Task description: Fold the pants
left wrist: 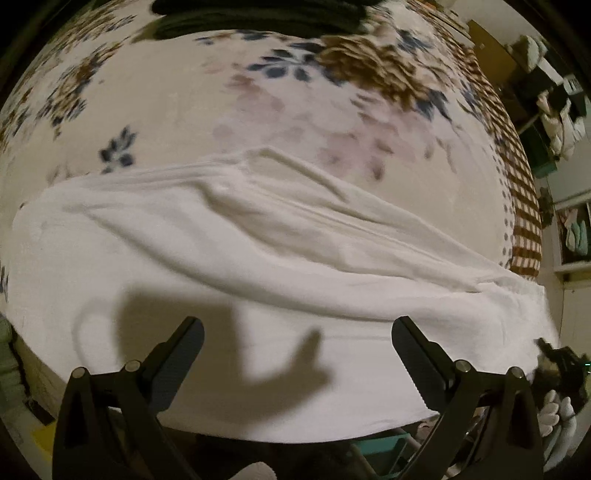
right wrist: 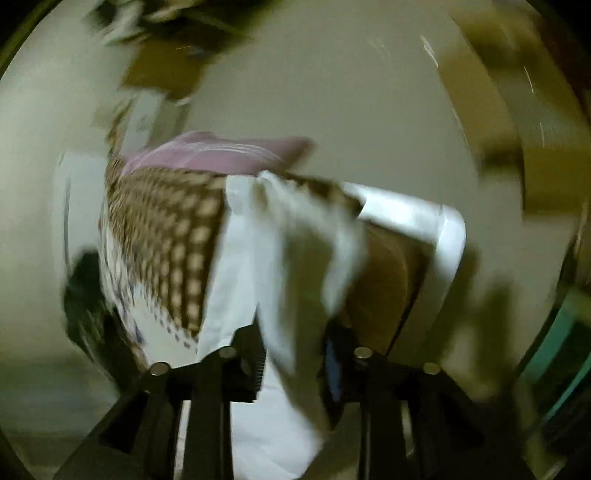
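Note:
The white pants (left wrist: pixel 258 240) lie spread and creased across the floral bed cover (left wrist: pixel 177 110), reaching from the left to the right edge of the bed. My left gripper (left wrist: pixel 298 325) hovers above their near part, fingers wide apart and empty; its shadow falls on the cloth. The right wrist view is heavily blurred. There a fold of the white pants (right wrist: pixel 295 258) runs between the fingers of my right gripper (right wrist: pixel 293 350) at the bed's edge. The jaws stand a little apart, and no clear pinch on the cloth shows.
Dark folded clothes (left wrist: pixel 258 18) lie at the far side of the bed. A brown checked border (left wrist: pixel 524 229) hangs on the bed's right side, with shelves (left wrist: pixel 572 236) beyond. A pink cloth (right wrist: pixel 214 151) lies on the bed. A teal object (right wrist: pixel 565 332) stands on the floor.

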The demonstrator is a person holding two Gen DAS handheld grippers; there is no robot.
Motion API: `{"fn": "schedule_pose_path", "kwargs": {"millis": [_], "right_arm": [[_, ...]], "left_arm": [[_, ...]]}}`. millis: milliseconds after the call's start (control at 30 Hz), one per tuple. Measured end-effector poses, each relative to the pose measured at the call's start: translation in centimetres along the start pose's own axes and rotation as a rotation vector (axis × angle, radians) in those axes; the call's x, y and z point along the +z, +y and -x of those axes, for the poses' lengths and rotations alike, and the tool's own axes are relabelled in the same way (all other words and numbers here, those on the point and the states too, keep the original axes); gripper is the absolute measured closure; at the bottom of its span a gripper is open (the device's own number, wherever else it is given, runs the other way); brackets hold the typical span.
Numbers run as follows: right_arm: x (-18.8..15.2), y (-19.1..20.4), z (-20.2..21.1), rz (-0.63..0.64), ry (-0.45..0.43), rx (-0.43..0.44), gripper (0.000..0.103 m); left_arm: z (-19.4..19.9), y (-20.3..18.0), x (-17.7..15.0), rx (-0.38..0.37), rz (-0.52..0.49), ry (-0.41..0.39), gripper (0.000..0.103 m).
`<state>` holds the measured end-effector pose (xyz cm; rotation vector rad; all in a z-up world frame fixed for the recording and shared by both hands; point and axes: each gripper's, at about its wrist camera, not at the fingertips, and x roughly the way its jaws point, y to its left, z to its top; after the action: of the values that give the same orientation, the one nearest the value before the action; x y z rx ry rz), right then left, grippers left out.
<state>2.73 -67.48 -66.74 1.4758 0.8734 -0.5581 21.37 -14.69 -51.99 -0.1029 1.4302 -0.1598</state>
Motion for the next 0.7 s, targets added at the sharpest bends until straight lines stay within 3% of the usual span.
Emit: {"fn": "schedule_pose_path", "kwargs": {"millis": [133, 300, 467, 600, 633, 667, 700], "right_arm": [[0.7, -3.6, -1.3, -0.076, 0.04, 0.091, 0.071], [0.2, -2.2, 0.3, 0.001, -0.042, 0.162, 0.071], [0.4, 1.8, 0.6, 0.183, -0.106, 0.043, 0.071], [2.0, 2.0, -1.4, 0.156, -0.085, -0.017, 0.071], [2.4, 1.9, -1.7, 0.131, -0.085, 0.013, 0.073], [2.4, 2.2, -1.4, 0.131, -0.101, -0.001, 0.086], [2.3, 2.9, -1.0, 0.164, -0.133, -0.045, 0.09]], "left_arm": [[-0.6, -3.2, 0.1, 0.002, -0.065, 0.001, 0.0], [-1.1, -6.7, -0.2, 0.012, -0.142, 0.007, 0.0], [-1.7, -8.5, -0.4, 0.02, -0.168, 0.019, 0.0], [-2.3, -9.3, -0.1, 0.027, -0.169, 0.03, 0.0], [-2.3, -9.3, 0.0, 0.026, -0.168, 0.031, 0.0], [-2.3, -9.4, 0.0, 0.026, -0.166, 0.03, 0.0], [-2.2, -9.5, 0.1, 0.026, -0.165, 0.027, 0.0]]}}
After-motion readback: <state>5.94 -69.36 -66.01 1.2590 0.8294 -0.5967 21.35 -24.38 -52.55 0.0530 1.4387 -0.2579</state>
